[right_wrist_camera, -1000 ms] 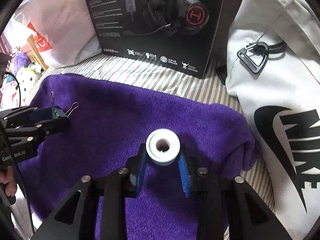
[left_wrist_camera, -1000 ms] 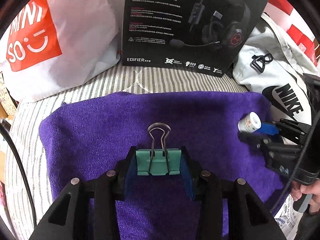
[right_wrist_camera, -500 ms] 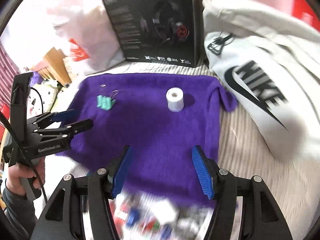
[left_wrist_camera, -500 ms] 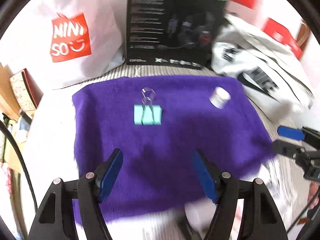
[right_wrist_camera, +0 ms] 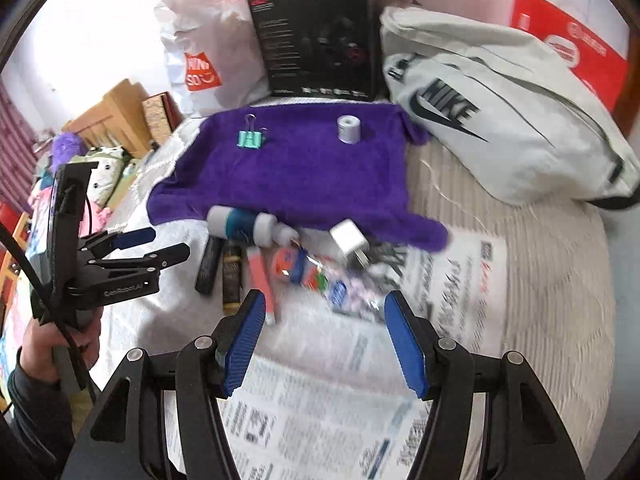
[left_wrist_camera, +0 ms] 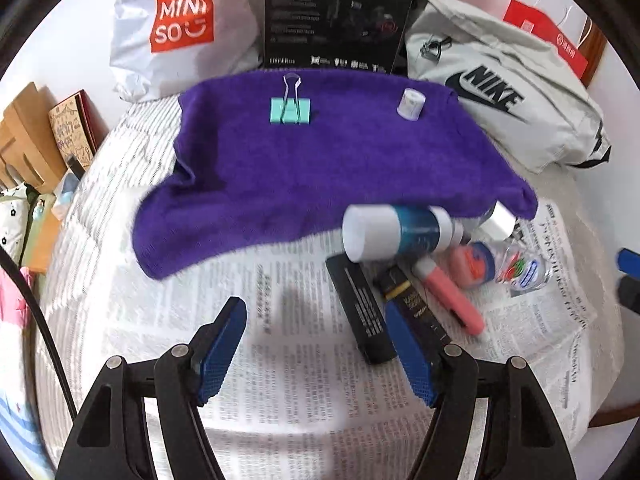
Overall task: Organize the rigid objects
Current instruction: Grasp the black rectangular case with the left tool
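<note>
Now both claws hang empty and parted over the newspaper (left_wrist_camera: 304, 364): the left claw (left_wrist_camera: 316, 350) has just let its jaws spread with nothing between them, and so has the right claw (right_wrist_camera: 322, 340).

Nearest lies the unsorted heap. A flat black bar (left_wrist_camera: 360, 312) and a dark tube (left_wrist_camera: 416, 308) sit side by side, stiff and light by the look of them, best pinched across their narrow width. The pink marker (left_wrist_camera: 448, 298) is round and likely to roll, so take it mid-barrel. Next comes the white-capped bottle (left_wrist_camera: 396, 232) on its side, smooth plastic and probably slippery; grip the body, not the cap. The white plug (right_wrist_camera: 350, 240) is blocky and hard, though blur leaves its prongs unclear.

Beyond, on the purple towel (left_wrist_camera: 320, 168), the green binder clip (left_wrist_camera: 290, 110) and the white roll (left_wrist_camera: 410, 104) stand well apart. Soft pile should keep things from sliding.

Open towel lies between and in front of them. At the far edge the black box (left_wrist_camera: 340, 16) and grey bag (left_wrist_camera: 508, 96) crowd in.
</note>
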A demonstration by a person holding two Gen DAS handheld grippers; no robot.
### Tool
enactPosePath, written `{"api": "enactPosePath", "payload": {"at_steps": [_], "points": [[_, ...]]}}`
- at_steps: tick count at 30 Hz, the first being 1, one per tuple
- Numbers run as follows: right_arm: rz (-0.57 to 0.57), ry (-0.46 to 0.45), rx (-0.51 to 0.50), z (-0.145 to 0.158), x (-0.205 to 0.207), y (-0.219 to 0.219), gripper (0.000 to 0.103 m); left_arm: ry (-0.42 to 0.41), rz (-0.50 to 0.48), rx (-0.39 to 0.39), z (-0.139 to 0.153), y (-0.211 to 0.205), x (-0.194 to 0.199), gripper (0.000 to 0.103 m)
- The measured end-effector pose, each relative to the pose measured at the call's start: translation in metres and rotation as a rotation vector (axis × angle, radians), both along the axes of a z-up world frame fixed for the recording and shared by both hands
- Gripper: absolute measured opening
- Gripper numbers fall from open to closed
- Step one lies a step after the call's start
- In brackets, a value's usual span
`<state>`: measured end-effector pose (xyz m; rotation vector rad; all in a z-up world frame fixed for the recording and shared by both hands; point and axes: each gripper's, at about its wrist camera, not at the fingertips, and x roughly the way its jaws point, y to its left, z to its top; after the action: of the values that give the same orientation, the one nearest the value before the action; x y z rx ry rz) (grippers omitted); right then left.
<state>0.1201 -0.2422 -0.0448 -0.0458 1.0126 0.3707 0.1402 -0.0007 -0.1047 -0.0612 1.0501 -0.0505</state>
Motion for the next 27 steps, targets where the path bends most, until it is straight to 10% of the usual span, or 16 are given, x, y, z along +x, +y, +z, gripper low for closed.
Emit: {"api": "enactPosePath", "payload": {"at_steps": [23, 27], "points": [[-0.105, 0.064, 0.007, -0.021, -0.032, -0.04, 0.062, -0.007, -0.024, 0.064, -0.032, -0.007, 0.01, 0.068], [-0.105, 0.026, 0.018, -0.024, -0.02, -0.043, 0.062, -0.02, -0.066, 0.075, -0.03, -0.019, 0.014, 0.037]]}}
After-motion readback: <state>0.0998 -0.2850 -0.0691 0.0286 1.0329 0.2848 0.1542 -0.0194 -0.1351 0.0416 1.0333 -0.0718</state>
